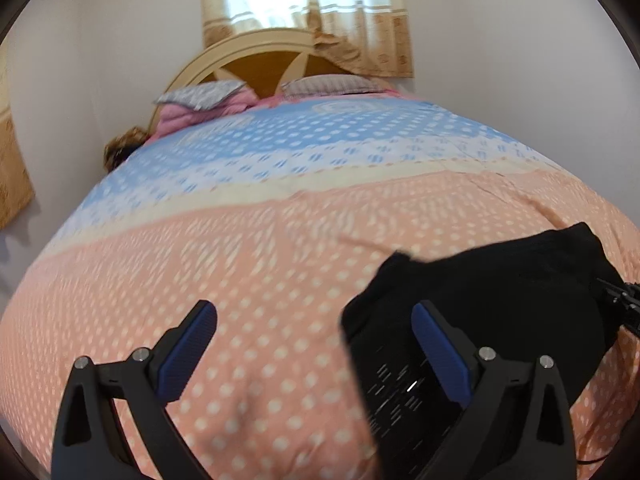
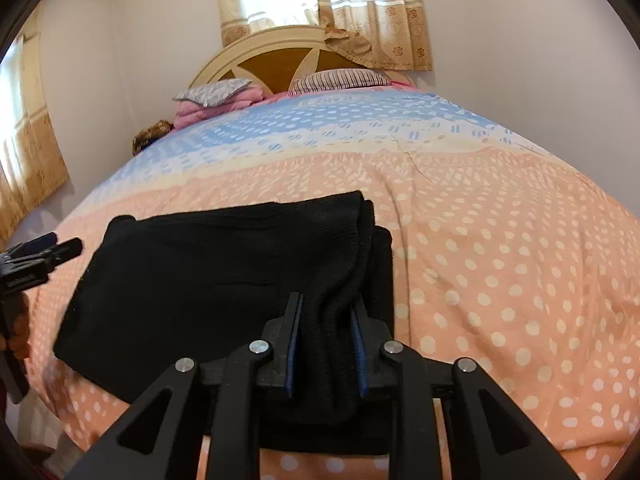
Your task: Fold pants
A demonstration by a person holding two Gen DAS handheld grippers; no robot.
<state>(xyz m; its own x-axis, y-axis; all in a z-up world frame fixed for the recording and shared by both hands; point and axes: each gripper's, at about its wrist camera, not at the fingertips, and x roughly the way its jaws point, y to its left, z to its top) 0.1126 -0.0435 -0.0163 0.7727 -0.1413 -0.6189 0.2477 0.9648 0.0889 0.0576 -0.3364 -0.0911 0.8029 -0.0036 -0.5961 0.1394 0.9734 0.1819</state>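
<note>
a fold of the black pants [image 2: 208, 276] is pinched between the narrow-set blue pads of the right gripper [image 2: 326, 316], at the right end of the garment. the left gripper [image 1: 314, 320] is held wide apart and empty, just left of the pants over the polka-dot bedspread [image 2: 500, 260]. the folded pants are laid near the foot of the bedspread, apparently long axis crosswise to the headboard [image 2: 276, 56].

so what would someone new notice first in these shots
The black pants stand out first, folded into a dark block at the near edge of the bed's peach dotted bedspread. The right hand-held gripper is pinched on a bunched fold at their right side, while the left hand-held gripper hangs open just left of them.
</note>
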